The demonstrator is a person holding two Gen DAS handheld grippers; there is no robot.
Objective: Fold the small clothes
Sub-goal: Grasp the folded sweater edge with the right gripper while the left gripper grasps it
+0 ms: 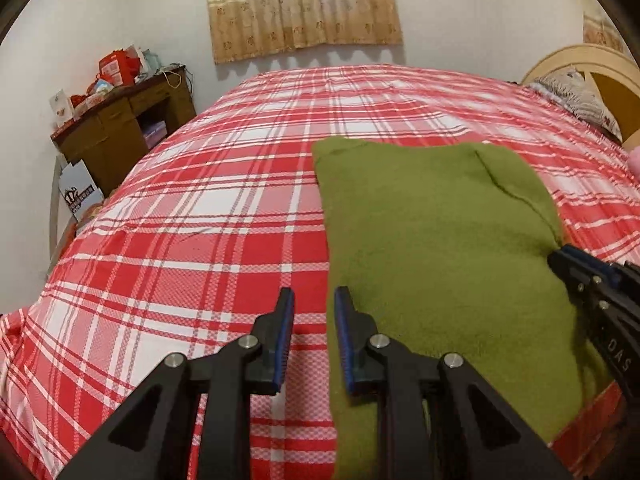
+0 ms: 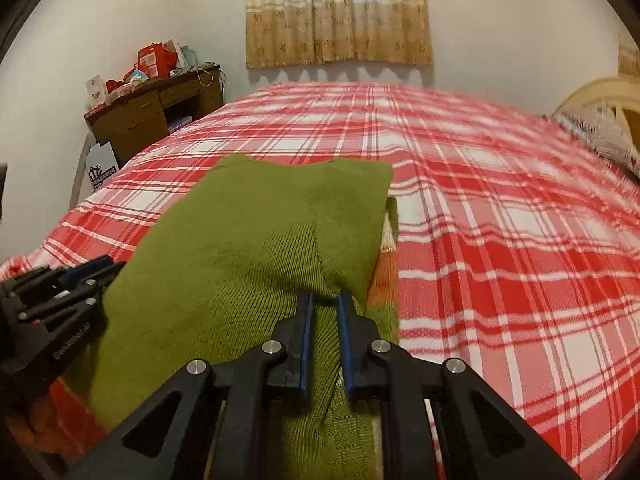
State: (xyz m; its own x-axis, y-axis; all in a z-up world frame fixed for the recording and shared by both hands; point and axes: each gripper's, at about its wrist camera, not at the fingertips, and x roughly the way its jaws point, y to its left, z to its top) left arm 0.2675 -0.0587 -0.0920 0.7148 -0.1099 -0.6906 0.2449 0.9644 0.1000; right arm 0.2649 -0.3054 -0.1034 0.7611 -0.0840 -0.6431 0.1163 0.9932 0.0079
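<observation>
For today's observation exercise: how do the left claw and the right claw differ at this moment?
The left claw straddles the olive-green knitted garment's left edge, jaws apart, pinching nothing; the right claw has a raised ridge of that garment between its narrower jaws. Left sits partly over the red-and-white plaid bedspread; right sits over knit. Both are black with blue pads.

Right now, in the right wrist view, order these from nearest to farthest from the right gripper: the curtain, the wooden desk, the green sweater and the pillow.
1. Green sweater: directly at the right gripper, cloth between its fingers.
2. Pillow: far right, by the headboard.
3. Wooden desk: far left corner; too close to call against the pillow.
4. Curtain: back wall, beyond the bed.
</observation>
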